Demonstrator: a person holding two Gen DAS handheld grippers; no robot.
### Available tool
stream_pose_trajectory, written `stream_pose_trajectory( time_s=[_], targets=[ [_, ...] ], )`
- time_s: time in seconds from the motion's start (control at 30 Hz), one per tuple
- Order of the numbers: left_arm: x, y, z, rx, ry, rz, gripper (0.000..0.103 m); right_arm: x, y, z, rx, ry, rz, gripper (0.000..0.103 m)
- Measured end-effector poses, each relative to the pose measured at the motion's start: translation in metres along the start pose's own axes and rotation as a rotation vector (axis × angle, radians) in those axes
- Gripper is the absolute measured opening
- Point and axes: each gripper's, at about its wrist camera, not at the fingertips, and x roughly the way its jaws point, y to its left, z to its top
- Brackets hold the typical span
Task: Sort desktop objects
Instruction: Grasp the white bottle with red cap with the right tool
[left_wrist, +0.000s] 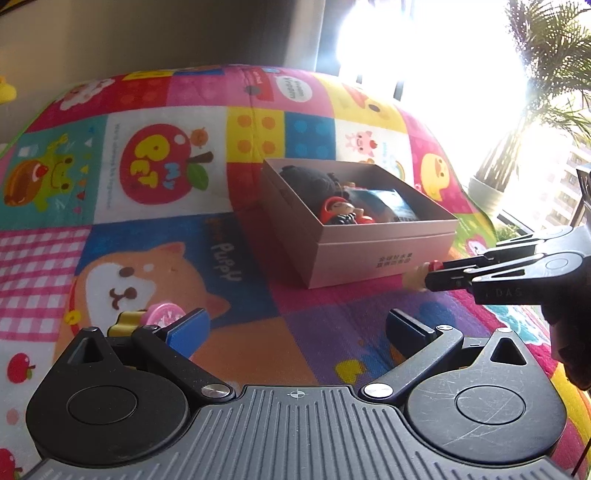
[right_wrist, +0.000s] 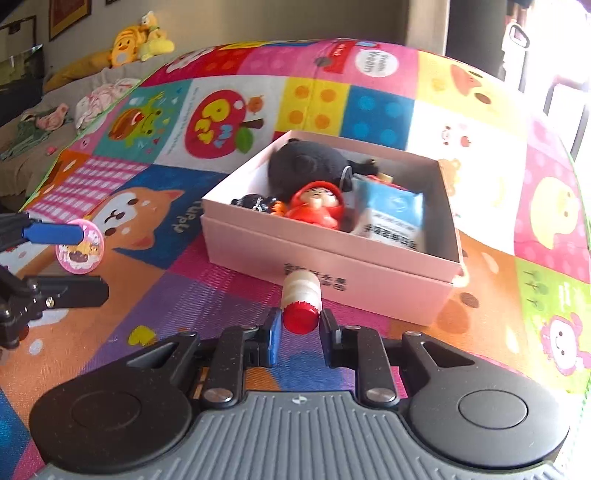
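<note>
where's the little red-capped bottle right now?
In the right wrist view the red-capped bottle sits between the right gripper's fingers, just in front of the pink box's near wall, above the play mat.

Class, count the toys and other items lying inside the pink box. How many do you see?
5 visible in the pink box: black plush at the far side, red doll in the middle, small black figure left, blue packet right, orange-red piece behind it. Others may be hidden underneath.
</note>
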Motion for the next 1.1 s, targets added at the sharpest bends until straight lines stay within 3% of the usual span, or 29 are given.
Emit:
stream_pose_trajectory(
  time_s=[0.23, 0.6, 0.77, 0.83, 0.93, 1.1],
  targets=[
    [0.002, -0.003, -0.003, 0.006, 0.015, -0.01, 0.103, -0.014, -0.005, 0.005, 0.024, -0.029, 0.003, 0.021],
    [0.004, -0.001, -0.007, 0.0, 0.03, -0.008, 0.103, -0.001, 0.002, 0.004, 0.027, -0.01, 0.009, 0.023],
    [-0.003, 0.002, -0.005, 0.0, 0.008, -0.006, 0.103, -0.006, 0.0, 0.003, 0.033, -0.04, -0.009, 0.053],
    [-0.008, 0.005, -0.002, 0.004, -0.02, -0.001, 0.103, -0.013, 0.001, 0.001, 0.03, -0.064, -0.01, 0.059],
    [-0.016, 0.015, 0.005, -0.009, -0.065, 0.06, 0.103, -0.021, 0.004, -0.003, 0.028, -0.097, -0.005, 0.075],
    [-0.012, 0.044, 0.003, -0.076, -0.02, 0.176, 0.103, -0.02, 0.011, -0.016, 0.038, -0.128, -0.002, 0.088]
  ],
)
